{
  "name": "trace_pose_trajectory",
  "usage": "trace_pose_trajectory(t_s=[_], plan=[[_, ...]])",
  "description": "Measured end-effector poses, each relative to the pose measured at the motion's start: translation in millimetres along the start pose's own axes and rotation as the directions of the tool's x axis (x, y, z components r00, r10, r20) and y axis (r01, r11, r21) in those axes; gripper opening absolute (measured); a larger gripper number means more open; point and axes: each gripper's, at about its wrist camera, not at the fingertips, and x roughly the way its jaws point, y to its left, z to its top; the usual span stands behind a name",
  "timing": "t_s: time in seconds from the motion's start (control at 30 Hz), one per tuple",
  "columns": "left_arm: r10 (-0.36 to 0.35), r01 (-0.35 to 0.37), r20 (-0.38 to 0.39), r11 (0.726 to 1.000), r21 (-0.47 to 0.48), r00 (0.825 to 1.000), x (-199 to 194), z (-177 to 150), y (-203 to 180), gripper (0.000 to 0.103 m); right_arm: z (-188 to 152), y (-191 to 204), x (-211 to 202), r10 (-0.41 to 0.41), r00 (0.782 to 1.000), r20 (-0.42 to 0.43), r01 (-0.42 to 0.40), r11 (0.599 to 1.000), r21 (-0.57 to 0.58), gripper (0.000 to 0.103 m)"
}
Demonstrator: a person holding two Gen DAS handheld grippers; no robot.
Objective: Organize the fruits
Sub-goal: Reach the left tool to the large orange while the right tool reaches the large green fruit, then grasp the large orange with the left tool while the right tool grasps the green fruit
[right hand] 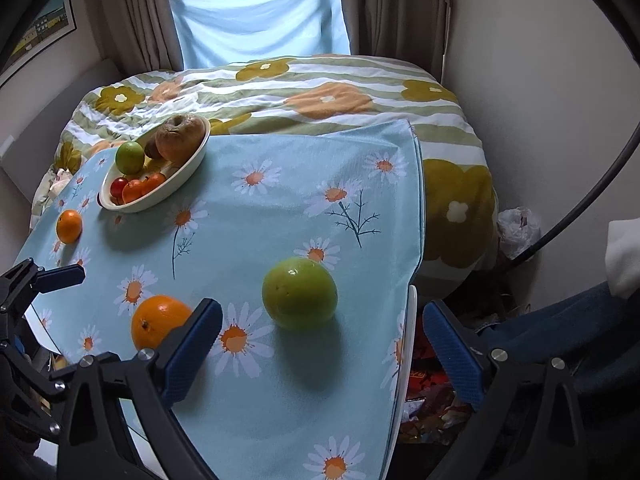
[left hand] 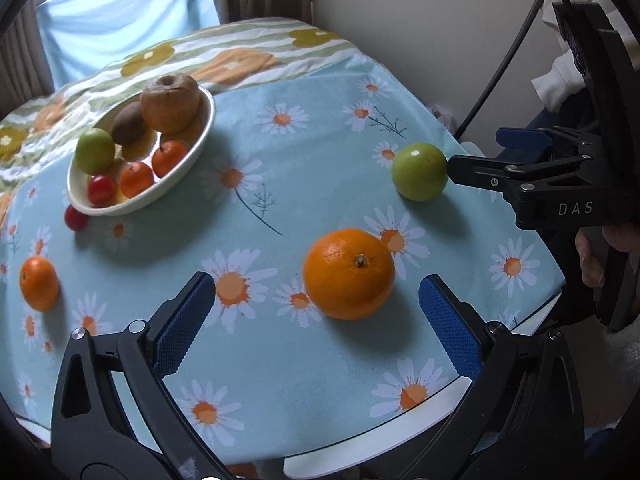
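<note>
Tongs are held released on both sides: left tongs (left hand: 316, 328) are spread before the large orange (left hand: 349, 273), right tongs (right hand: 320, 344) before the green apple (right hand: 299, 293), likely for pickup. Both fruits lie well apart from the bowl (left hand: 192, 160).

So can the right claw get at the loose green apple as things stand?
Probably yes. The right claw is open, and the round green apple lies on the daisy-print tablecloth just ahead of its fingers, nothing between. The large orange sits off to the side.
</note>
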Motion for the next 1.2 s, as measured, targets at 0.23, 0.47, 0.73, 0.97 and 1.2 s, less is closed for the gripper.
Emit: trace_pose_trajectory(t_s=[0.23,0.47,0.73,0.97,1.2], plan=[[0.002,-0.001,-0.024,1.0,0.012,1.0,25,1,-15,0.098,-3,-2,15,0.026,1.0,-0.006,-0.027,0.999,-0.039,0.098],[0.015,-0.014,-0.05,1.0,0.011,0.999,43,1,-20,0.083,0,3,29,0.046,0.999,-0.015,-0.047,0.994,-0.096,0.086],[0.019,-0.018,-0.053,1.0,0.015,0.998,51,-2,-22,0.067,2,8,43,0.07,0.997,-0.035,-0.073,0.991,-0.11,0.076],[0.024,-0.025,-0.058,1.0,-0.013,0.998,47,-7,-18,0.066,1,11,51,0.075,0.996,-0.052,-0.081,0.99,-0.118,0.074],[0.038,-0.041,-0.065,0.998,-0.043,0.997,42,-12,-10,0.066,1,12,60,0.084,0.993,-0.079,-0.092,0.99,-0.11,0.064]])
